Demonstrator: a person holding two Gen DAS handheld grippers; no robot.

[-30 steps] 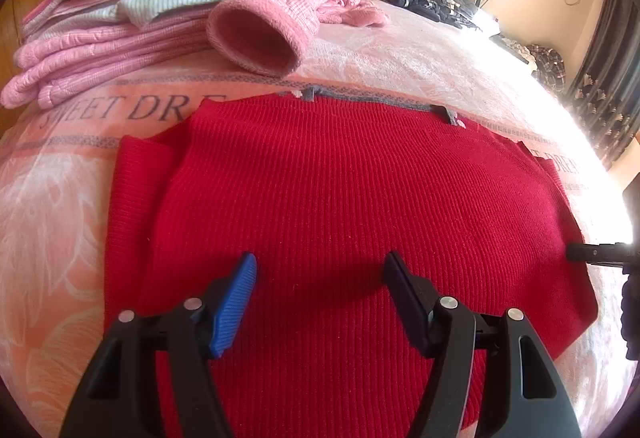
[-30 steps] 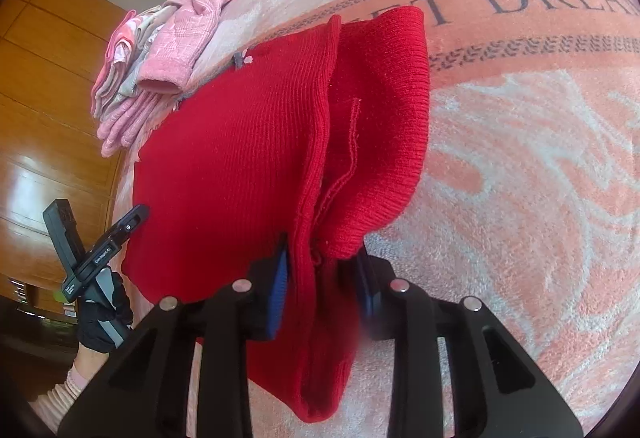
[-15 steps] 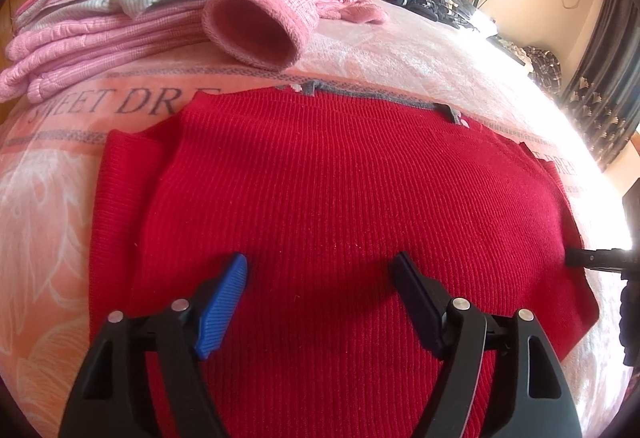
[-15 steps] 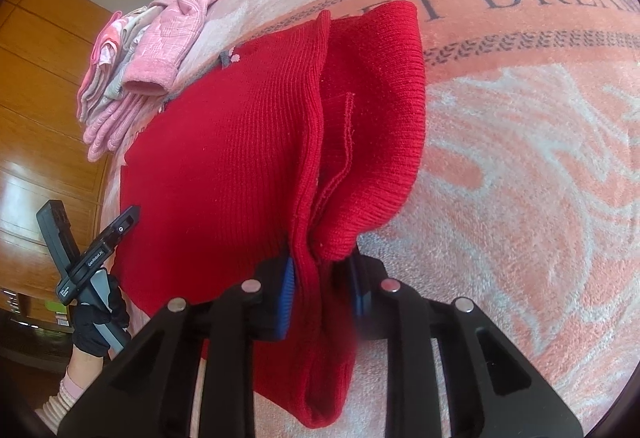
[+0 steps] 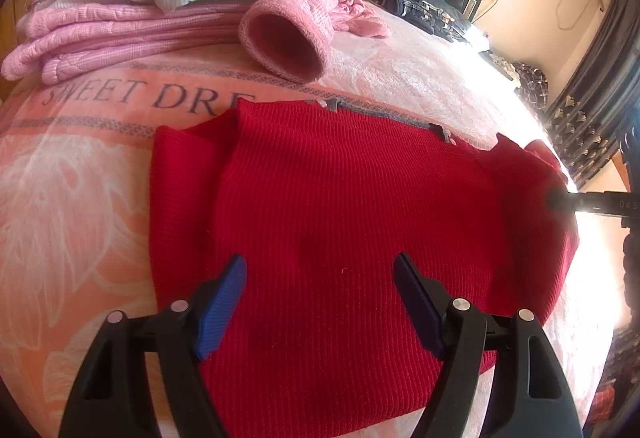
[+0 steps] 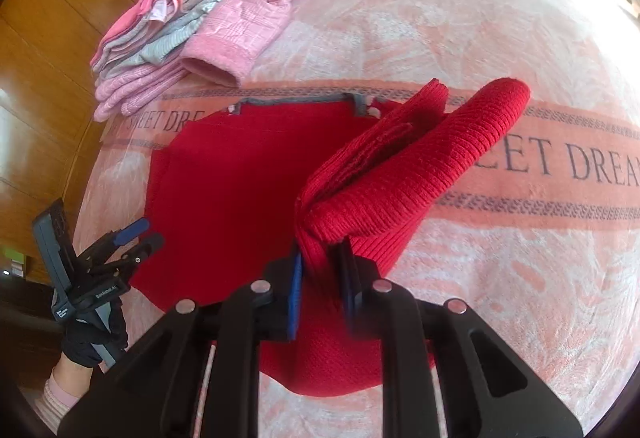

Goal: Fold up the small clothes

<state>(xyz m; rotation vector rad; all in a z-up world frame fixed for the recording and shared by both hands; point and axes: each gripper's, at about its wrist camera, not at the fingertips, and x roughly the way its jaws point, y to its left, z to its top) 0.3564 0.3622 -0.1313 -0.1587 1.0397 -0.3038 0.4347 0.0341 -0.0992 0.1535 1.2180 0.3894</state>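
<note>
**Right side of the red sweater lifted for its fold**

The red sweater point(image 5: 360, 222) lies flat on the blanket point(image 6: 520, 298) at the near end of the bed, its grey-trimmed neckline point(image 6: 296, 101) on the far side, toward the pillows, and its hem nearest the person. Its body-length axis so runs from near edge to far, and its width runs left to right across the lettered band. The right-hand side panel and sleeve point(image 6: 404, 174) are raised off the blanket in a bunched ridge that slopes up and away to the right.

The right gripper point(image 6: 320, 278) has its pads closed tight on the lower end of that ridge, pinching several layers of knit. The left gripper point(image 5: 320, 294) hovers over the lower middle of the sweater with its jaws spread wide and nothing between them; whether it touches the cloth cannot be told.

By my reading, the step in hand is the side fold: the held edge needs carrying leftward over the body and laying down flat, with the sleeve tucked inside. The left gripper is placed to pin the middle so the body does not drag along.

Beyond the neckline, well apart, sit a stack of folded clothes point(image 5: 132, 10) and a loose pink garment point(image 5: 296, 34).
</note>
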